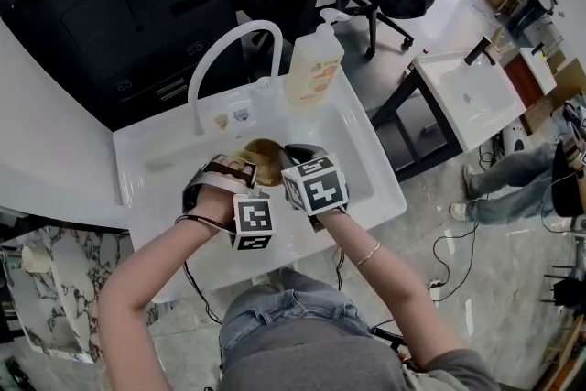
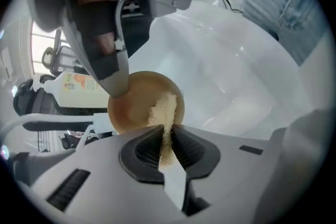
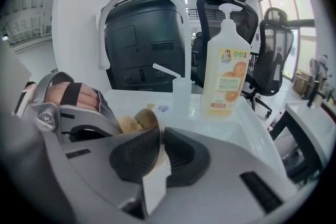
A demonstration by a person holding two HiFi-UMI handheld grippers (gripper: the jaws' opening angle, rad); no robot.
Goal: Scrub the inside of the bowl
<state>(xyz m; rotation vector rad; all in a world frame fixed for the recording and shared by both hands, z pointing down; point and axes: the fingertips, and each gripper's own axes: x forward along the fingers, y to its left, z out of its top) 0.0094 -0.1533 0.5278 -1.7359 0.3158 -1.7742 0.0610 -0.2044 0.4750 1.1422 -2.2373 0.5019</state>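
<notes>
Dark rubber pads (image 2: pixel 144 152) of the left hand-held gripper (image 2: pixel 166 139) are pressed together on a pale-yellow sponge (image 2: pixel 164 107). The sponge's long axis runs straight out along the jaws, and its free end reaches into the tan bowl (image 2: pixel 134 105). The bowl lies directly ahead of this gripper. It is tipped on its side, so its open face looks back at the sponge, which appears to rest against the inner wall on the side near the rim. From the upper left of the left gripper view, the right hand-held gripper (image 3: pixel 159 152) comes down onto the bowl's edge. Its own view shows its jaws closed with the thin brown rim pinched between them, so this hand carries the bowl while the left hand is the one nearer its inside. In the head view both grippers meet over the basin of the white sink (image 1: pixel 371 183), with the bowl held up between them rather than sitting on the sink floor. Behind the basin stand a pump bottle of soap (image 3: pixel 227 81) and the curved white faucet (image 1: pixel 229 50), well apart from the work. The next scrubbing stroke probably depends on the bowl's mouth facing the left gripper, so the sponge can sweep across the interior while the right grip resists the push.
</notes>
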